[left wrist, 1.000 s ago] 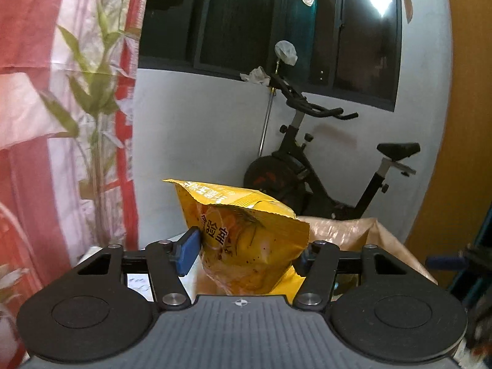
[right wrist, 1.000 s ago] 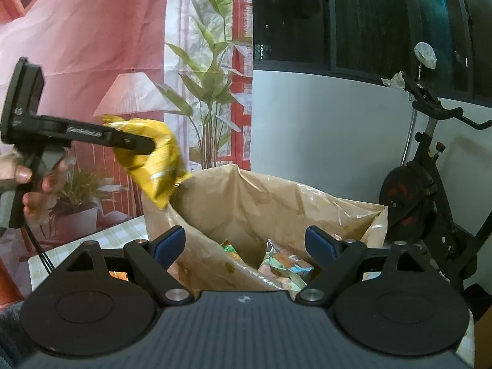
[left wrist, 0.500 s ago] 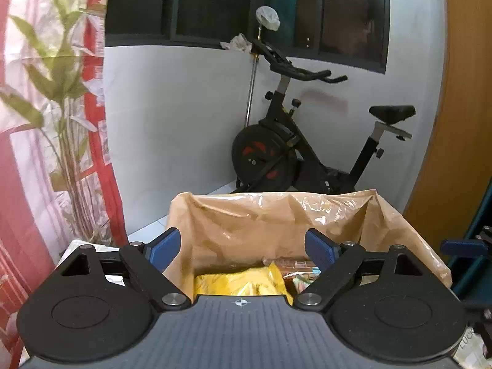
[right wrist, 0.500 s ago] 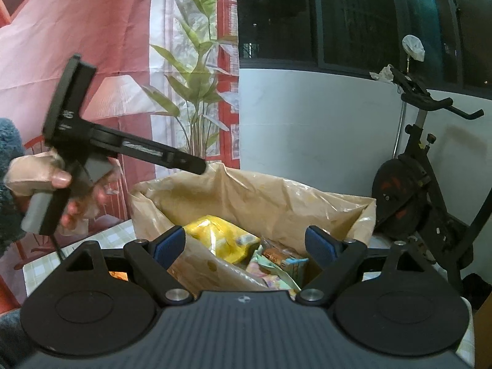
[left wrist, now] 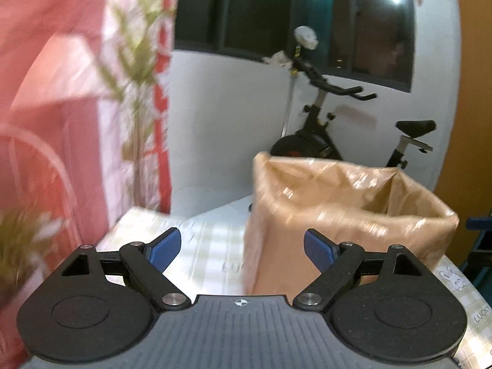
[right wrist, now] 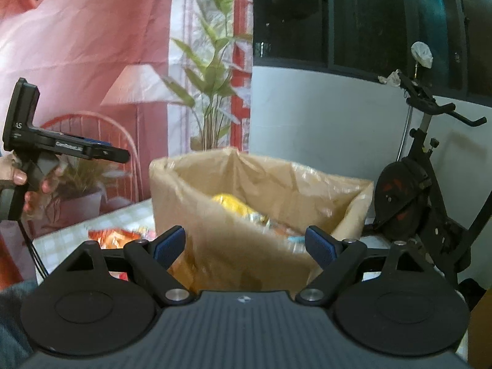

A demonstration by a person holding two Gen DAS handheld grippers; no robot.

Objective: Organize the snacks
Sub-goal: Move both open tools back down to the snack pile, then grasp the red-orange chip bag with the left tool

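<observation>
- While the brown paper bag [right wrist: 258, 215] stands upright and open-mouthed on the checked tablecloth [left wrist: 209, 246], the yellow snack packet [right wrist: 233, 204] lies inside it near the far wall, among other wrappers too blurred to name.
- Left gripper [left wrist: 242, 247]: jaws spread wide with nothing between the blue pads; they have just been opening. In its own view it points at the bag's near left corner, with bare cloth open to the left of that corner.
- From the right wrist view, the left gripper [right wrist: 121, 155] is held by a hand [right wrist: 18, 178] off to the left of the bag, clear of its rim.
- Right gripper [right wrist: 246, 247]: jaws also wide apart and empty, facing the bag's near wall, whose top edge rises between the pads in the view.
- An orange snack packet [right wrist: 113, 235] lies on the cloth left of the bag, near its base.
- An exercise bike [right wrist: 424, 190] stands behind and right of the bag, beyond the table edge.
</observation>
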